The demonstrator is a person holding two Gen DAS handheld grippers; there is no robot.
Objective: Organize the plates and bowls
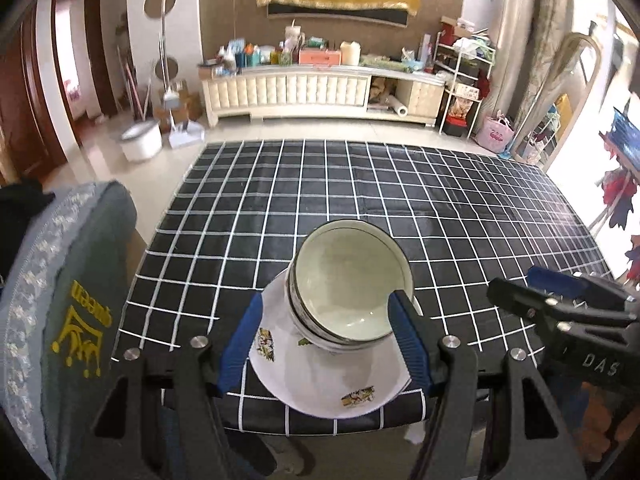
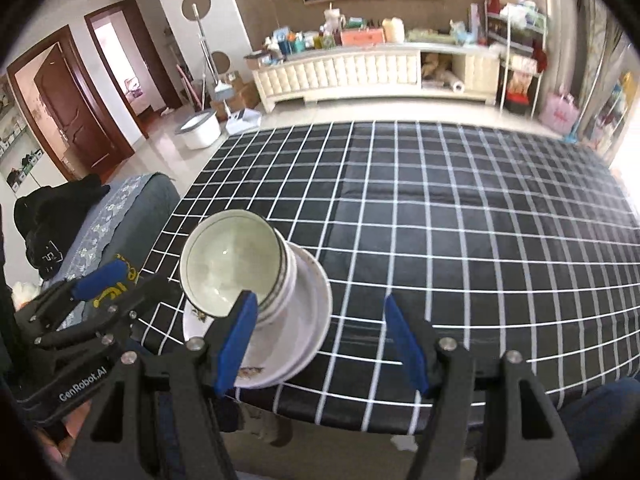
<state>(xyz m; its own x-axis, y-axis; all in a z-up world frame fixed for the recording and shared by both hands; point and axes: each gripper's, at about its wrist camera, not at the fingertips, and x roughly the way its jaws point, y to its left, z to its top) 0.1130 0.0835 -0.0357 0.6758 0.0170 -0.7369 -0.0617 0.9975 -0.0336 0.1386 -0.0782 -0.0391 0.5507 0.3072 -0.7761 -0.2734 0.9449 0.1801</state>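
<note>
A stack of white bowls [image 1: 348, 284] with dark rim bands stands on stacked white plates [image 1: 320, 384] with printed decorations, close to the front edge of the black checked table [image 1: 440, 208]. My left gripper [image 1: 328, 336] is open, its blue fingers standing on either side of the bowl stack above the plates, and whether they touch it I cannot tell. My right gripper [image 2: 320, 308] is open just right of the bowls [image 2: 228, 264], its left finger in front of them and the plates' [image 2: 308, 320] right edge between its fingers. Each gripper also shows in the other's view: right gripper [image 1: 520, 284], left gripper [image 2: 128, 280].
A chair with a grey embroidered cover [image 1: 80, 280] stands at the table's left, a black garment [image 2: 52, 224] lying on it. Beyond the table are a white bucket [image 1: 140, 140] on the floor and a cluttered cream cabinet [image 1: 320, 88]. Checked cloth stretches far and right.
</note>
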